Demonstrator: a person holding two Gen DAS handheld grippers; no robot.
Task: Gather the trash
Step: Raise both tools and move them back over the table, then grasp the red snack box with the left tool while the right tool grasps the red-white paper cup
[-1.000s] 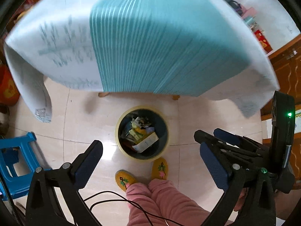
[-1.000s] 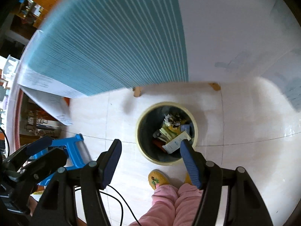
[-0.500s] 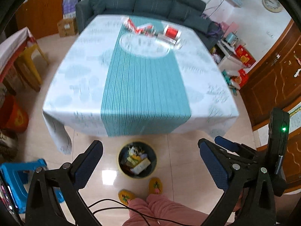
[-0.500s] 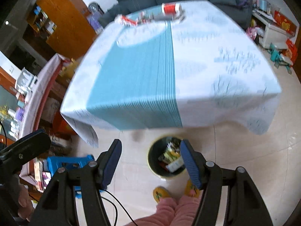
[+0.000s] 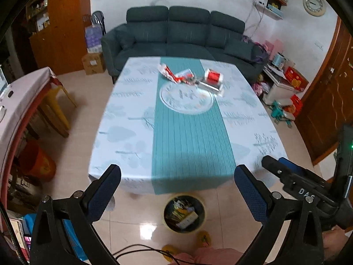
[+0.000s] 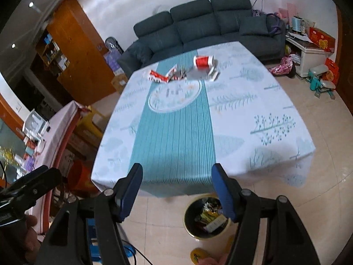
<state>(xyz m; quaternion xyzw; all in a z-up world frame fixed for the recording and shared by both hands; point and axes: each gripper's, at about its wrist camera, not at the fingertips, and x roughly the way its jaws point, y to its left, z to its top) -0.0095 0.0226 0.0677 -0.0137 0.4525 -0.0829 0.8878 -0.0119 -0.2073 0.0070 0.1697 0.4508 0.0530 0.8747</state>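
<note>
Two handheld grippers look down over a living-room table [image 5: 123,132] draped in a white cloth with pale blue tree prints and a teal striped runner down its middle. The left gripper [image 5: 177,190] has its jaws spread wide apart with nothing between them. The right gripper [image 6: 176,190] also has its jaws apart and empty. The trash to collect sits in a cluster at the far end of the table, near the sofa [image 5: 176,33]: crumpled red and white wrappers [image 5: 174,75], a red and white cup [image 5: 213,76] lying on its side, and a flat silvery packet [image 5: 210,86] just beside it. On the tiled floor at the near edge of the table stands a round bin [image 5: 184,213] with a yellow rim, already partly filled with mixed wrappers and packets. Below it show the person's yellow slippers [image 5: 203,238] and pink trouser legs [image 5: 211,256]. The grippers are well apart from the table trash.
</note>
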